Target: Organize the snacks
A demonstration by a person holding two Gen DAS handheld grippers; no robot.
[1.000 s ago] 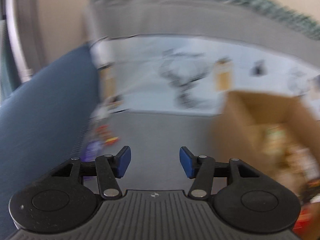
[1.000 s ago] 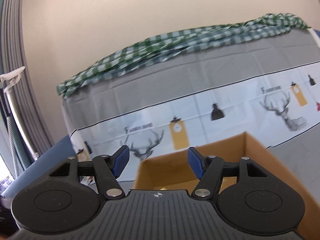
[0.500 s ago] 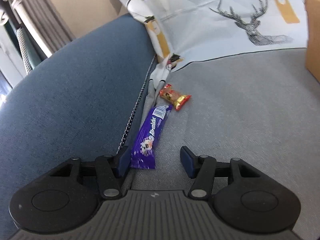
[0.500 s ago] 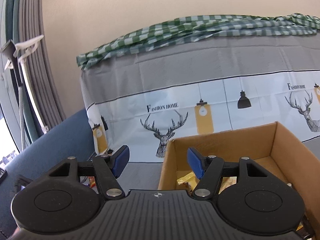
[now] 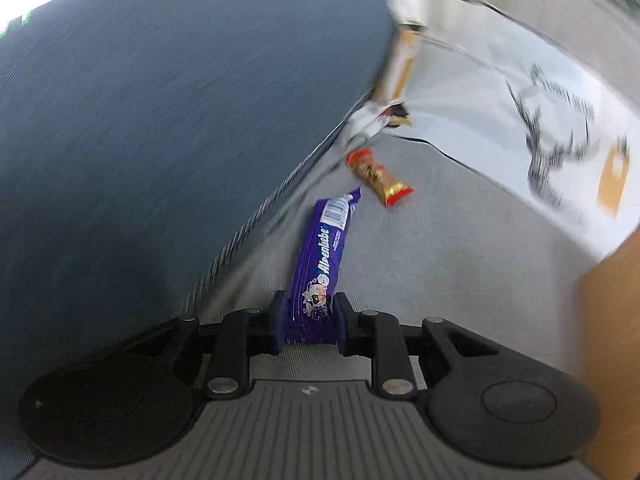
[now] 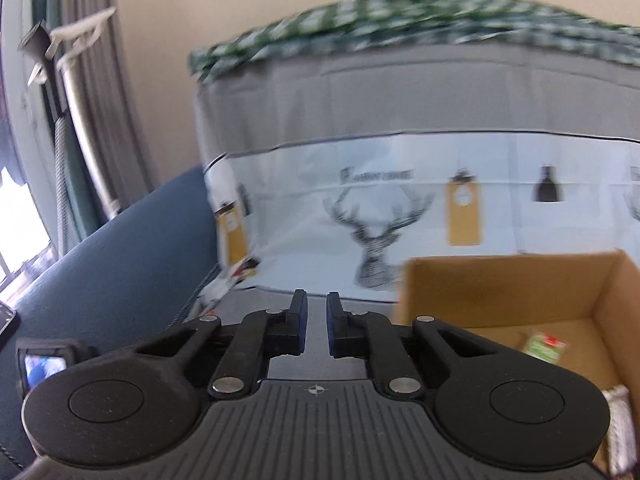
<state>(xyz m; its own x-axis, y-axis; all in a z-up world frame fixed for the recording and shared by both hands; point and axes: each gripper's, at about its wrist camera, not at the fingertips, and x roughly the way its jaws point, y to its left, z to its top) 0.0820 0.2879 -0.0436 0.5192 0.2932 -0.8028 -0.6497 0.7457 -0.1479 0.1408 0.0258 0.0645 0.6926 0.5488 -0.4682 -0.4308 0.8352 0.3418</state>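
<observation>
In the left wrist view my left gripper (image 5: 308, 320) is shut on the near end of a purple Alpenliebe candy stick (image 5: 322, 252) that lies on the grey sofa seat (image 5: 460, 264). A small red and gold wrapped candy (image 5: 378, 176) lies just beyond it. In the right wrist view my right gripper (image 6: 317, 320) is shut with nothing between its pads, raised in the air. An open cardboard box (image 6: 504, 288) stands to its right, with a green packet (image 6: 544, 346) and other snacks inside.
A dark blue sofa arm (image 5: 160, 120) rises on the left. A deer-print cloth (image 6: 400, 208) covers the sofa back, with a green checked cloth (image 6: 400, 20) on top. The box edge (image 5: 612, 320) shows at the right of the left wrist view.
My left gripper has moved forward and closed on the purple candy stick. My right gripper has closed on nothing and swung left.
</observation>
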